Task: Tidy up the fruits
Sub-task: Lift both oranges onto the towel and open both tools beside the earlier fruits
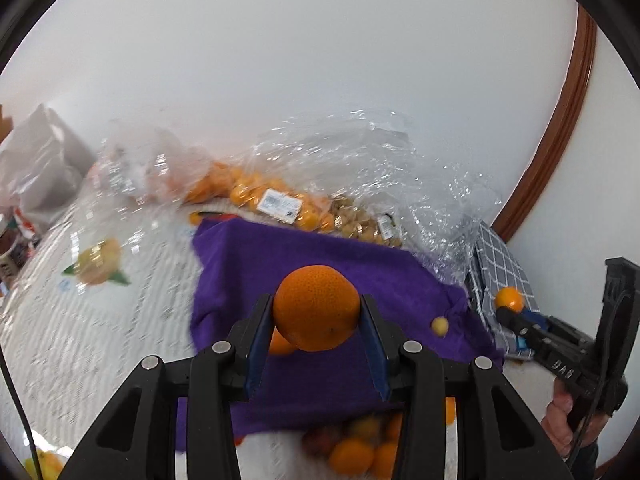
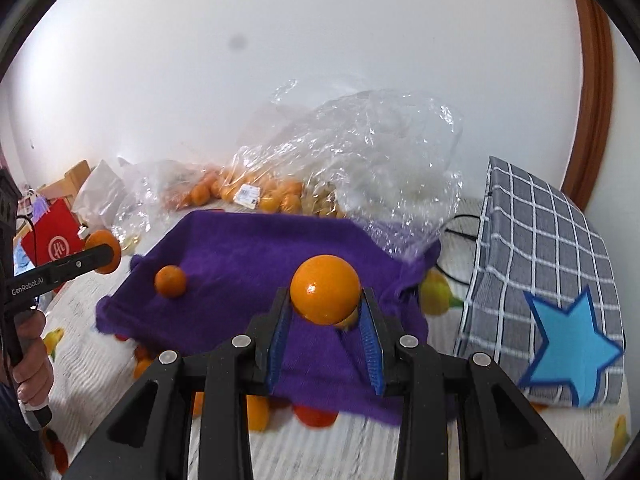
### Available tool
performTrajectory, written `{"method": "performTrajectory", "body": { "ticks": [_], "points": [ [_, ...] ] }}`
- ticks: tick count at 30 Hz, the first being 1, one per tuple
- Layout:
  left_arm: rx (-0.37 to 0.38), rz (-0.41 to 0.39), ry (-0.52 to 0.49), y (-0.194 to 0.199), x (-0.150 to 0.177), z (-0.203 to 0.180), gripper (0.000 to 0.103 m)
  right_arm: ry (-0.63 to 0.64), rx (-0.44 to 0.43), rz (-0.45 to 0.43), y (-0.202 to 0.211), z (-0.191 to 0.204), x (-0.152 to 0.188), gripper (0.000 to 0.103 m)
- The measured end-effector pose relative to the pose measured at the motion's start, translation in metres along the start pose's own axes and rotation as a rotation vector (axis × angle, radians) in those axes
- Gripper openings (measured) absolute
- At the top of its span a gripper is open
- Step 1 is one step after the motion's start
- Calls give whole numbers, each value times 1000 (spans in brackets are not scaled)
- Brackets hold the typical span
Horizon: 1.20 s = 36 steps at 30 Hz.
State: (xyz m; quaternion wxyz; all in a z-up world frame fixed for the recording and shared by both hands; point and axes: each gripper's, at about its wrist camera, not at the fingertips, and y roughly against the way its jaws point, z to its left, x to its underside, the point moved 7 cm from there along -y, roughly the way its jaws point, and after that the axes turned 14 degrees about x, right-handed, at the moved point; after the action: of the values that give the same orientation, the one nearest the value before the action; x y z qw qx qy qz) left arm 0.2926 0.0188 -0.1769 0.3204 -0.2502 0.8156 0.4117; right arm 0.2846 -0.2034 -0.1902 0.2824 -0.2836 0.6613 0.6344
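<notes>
nearest my left lens, the black left gripper point(image 1: 317, 320) with blue pads had its jaws clamped on a dimpled round orange point(image 1: 316, 307), held above the purple fleece cloth point(image 1: 320, 264). my right gripper point(image 2: 326, 312) likewise pinched a smooth, glossy orange fruit point(image 2: 325, 294) over the same cloth. only one small mandarin point(image 2: 170, 281) and a tiny yellow fruit point(image 1: 439, 325) lay on the cloth. most fruit remained in the clear plastic bags point(image 1: 280, 196) behind, and loose oranges point(image 1: 360, 452) sat near its front edge. i judged sorting barely begun.
</notes>
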Motion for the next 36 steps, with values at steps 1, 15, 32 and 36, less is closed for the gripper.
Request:
{"method": "performTrajectory", "body": {
  "ticks": [1,15,32,36],
  "points": [
    [7,4,-1,-6,-1,-2,40,-3,1,8,-7,0,-2,34],
    [1,115,-67,-57,34,-6,40,4,-9,161,-54,-4,39,34],
    [-16,169,-100,-73,43,-10,40,30,-2,201,-66,3,49,34],
    [-23,191,-93,-77,46,-7,40,30,-3,205,-67,3,49,34]
  ]
}}
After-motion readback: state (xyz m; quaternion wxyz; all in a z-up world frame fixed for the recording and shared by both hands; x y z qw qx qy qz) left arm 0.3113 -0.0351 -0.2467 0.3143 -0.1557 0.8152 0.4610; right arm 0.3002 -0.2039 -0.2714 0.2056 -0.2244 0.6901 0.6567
